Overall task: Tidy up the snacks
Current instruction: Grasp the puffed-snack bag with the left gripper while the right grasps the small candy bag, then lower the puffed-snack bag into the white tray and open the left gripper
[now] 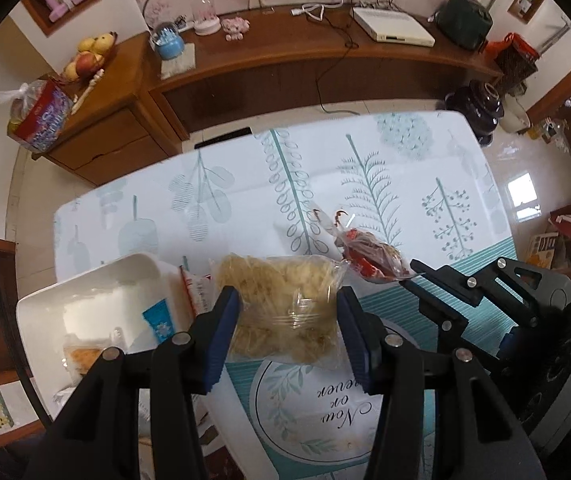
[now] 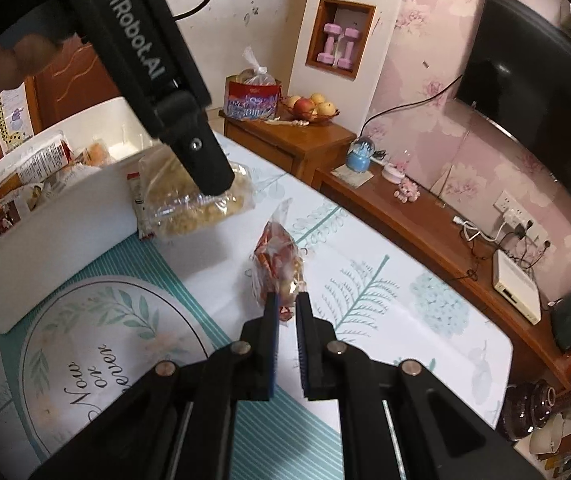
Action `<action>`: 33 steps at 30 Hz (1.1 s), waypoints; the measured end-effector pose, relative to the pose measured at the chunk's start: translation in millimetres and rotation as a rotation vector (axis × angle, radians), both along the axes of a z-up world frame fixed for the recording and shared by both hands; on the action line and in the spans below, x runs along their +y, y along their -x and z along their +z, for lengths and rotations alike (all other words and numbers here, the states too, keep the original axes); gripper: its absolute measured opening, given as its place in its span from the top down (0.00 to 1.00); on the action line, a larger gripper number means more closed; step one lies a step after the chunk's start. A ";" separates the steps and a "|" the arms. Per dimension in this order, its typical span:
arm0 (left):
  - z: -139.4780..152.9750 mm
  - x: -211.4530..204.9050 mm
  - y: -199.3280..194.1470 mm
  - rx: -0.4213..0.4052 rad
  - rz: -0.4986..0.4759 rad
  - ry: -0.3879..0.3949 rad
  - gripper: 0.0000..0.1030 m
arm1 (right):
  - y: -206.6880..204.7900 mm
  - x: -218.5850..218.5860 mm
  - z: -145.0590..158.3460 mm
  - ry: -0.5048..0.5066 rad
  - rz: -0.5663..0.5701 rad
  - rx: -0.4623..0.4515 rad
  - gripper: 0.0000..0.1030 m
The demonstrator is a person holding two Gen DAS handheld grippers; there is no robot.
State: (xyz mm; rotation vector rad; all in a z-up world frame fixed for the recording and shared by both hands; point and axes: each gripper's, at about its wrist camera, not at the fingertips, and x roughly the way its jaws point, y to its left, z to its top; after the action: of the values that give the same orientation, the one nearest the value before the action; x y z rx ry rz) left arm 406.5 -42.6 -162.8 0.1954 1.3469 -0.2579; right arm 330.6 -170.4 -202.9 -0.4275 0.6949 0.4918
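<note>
Over our leaf-print table point(image 1: 365, 152), we clamp the pale noodle bag point(image 1: 281, 312) in our left gripper point(image 1: 289, 336) beside the white bin point(image 1: 85, 280); our right gripper point(image 2: 286, 312) pinches the red snack bag point(image 2: 277, 256).

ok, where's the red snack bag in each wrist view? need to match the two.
Left wrist: red snack bag is right of centre, beyond the noodle bag, its end pinched by the right gripper coming in from the right.
Right wrist: red snack bag is at centre, just above that view's own gripper, which is shut on it.
Shared landmark: the white bin at left in both.
</note>
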 end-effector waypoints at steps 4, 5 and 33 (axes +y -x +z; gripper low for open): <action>22.7 10.0 11.9 -0.033 0.018 0.016 0.52 | 8.4 1.2 19.2 -0.007 0.003 -0.031 0.93; 28.3 12.3 15.3 -0.045 0.019 0.016 0.52 | 10.5 1.9 23.1 -0.010 0.004 -0.038 0.93; 67.2 160.2 100.3 -0.161 0.177 0.050 0.52 | 63.3 -27.0 23.8 -0.267 -0.476 0.322 0.97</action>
State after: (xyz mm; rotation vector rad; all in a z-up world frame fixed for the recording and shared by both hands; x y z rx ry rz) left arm 306.2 117.6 -95.6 0.0531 1.1882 -0.1239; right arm 267.3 -197.5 -179.1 0.0770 0.9933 0.1954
